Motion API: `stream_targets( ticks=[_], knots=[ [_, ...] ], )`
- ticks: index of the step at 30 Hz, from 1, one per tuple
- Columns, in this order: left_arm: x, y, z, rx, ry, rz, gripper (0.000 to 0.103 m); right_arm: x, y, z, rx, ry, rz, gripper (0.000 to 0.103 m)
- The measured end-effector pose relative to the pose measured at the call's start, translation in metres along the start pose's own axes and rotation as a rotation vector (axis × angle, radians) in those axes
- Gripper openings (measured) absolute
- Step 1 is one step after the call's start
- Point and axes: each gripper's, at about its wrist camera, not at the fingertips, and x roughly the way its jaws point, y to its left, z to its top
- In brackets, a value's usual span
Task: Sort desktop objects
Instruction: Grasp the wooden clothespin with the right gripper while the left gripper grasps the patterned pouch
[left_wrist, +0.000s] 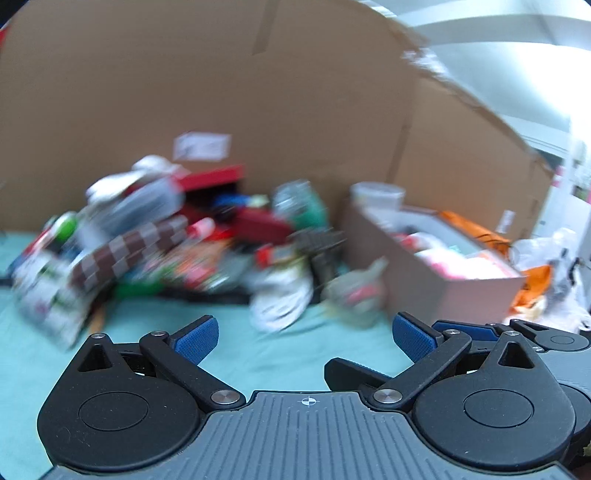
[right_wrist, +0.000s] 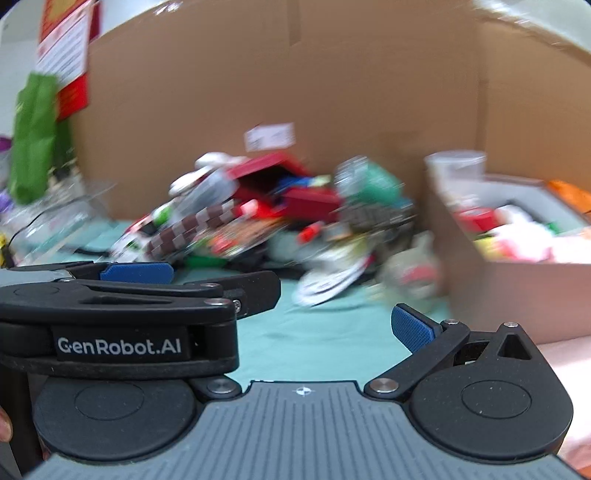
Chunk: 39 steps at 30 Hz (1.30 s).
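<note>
- Left wrist view: left gripper (left_wrist: 304, 334) jaws wide, nothing between them. Blue ridged pads on black hinged arms, grey ribbed body behind.
- Same view, lower right: part of the right gripper (left_wrist: 517, 334) just beside the left one.
- Pile of objects (left_wrist: 177, 240) sits mid-left on the tabletop (left_wrist: 236, 354), well ahead of both grippers, backed against the cardboard wall (left_wrist: 258, 92). Whole pile is motion-blurred; most items can't be identified.
- What reads through the blur: a brown-and-cream checkered flat piece (left_wrist: 129, 254) leaning across the front, a red box (left_wrist: 210, 179) at the back, a green-and-silver can shape (left_wrist: 299, 203), a white rounded item with dark stripes (left_wrist: 280, 299) at the front edge, and a printed white packet (left_wrist: 51, 299) at far left.
- Tabletop cover is teal, matte, looks like cloth.
- Open cardboard box (left_wrist: 454, 295) to the right of the pile, holding pink and white soft-looking stuff; a clear plastic cup (left_wrist: 376, 195) stands at its far corner.
- Orange bag (left_wrist: 532, 284) and a crumpled clear plastic bag (left_wrist: 561, 251) lie past the box on the right.
- Right wrist view: right gripper (right_wrist: 306, 328) jaws look wide, but only the right pad shows; the left gripper (right_wrist: 136, 295), seen edge-on with a "GenRobot.AI" label, covers the other side.
- A bit of a hand (right_wrist: 4, 424) shows at the bottom-left edge.
- A green bag (right_wrist: 35, 136) and a red-and-white poster (right_wrist: 66, 55) stand at upper left.
</note>
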Motion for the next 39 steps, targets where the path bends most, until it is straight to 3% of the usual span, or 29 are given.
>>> stream_targets(
  ticks=[11, 17, 22, 26, 30, 36, 39],
  knots=[
    [-0.012, 0.124, -0.002, -0.049, -0.036, 0.198, 0.103, 0.074, 0.073, 0.007, -0.041, 0.046, 0.126, 0.103],
    [-0.003, 0.193, 0.005, -0.144, -0.032, 0.304, 0.103, 0.117, 0.097, 0.008, -0.024, 0.076, 0.173, 0.103],
    [0.018, 0.239, 0.007, -0.277, -0.013, 0.322, 0.102, 0.150, 0.116, 0.009, -0.048, 0.113, 0.184, 0.102],
    [0.041, 0.256, 0.005, -0.318, 0.026, 0.329, 0.093, 0.171, 0.129, 0.008, -0.073, 0.140, 0.186, 0.097],
    [0.054, 0.262, 0.004, -0.365, 0.053, 0.284, 0.091, 0.189, 0.133, 0.005, -0.047, 0.180, 0.206, 0.090],
    [0.071, 0.259, 0.009, -0.364, 0.062, 0.264, 0.090, 0.200, 0.138, 0.005, -0.066, 0.170, 0.174, 0.082],
    [0.074, 0.261, 0.011, -0.356, 0.072, 0.265, 0.078, 0.202, 0.141, 0.006, -0.091, 0.158, 0.154, 0.072]
  ],
)
